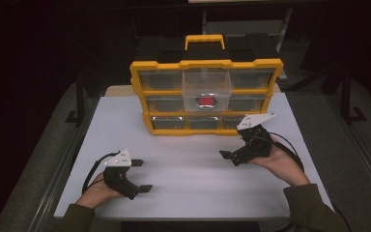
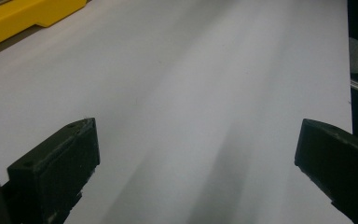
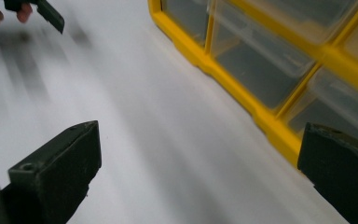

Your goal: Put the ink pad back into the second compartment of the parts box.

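no readable text, labels or numbers

Olive sleeves (image 1: pixel 314 208), black grippers, grey plates

Yellow organizer (image 1: pixel 206 64) — clear drawers, 1 red item (image 1: pixel 206 101) inside; white table (image 1: pixel 188 169); black grippers.
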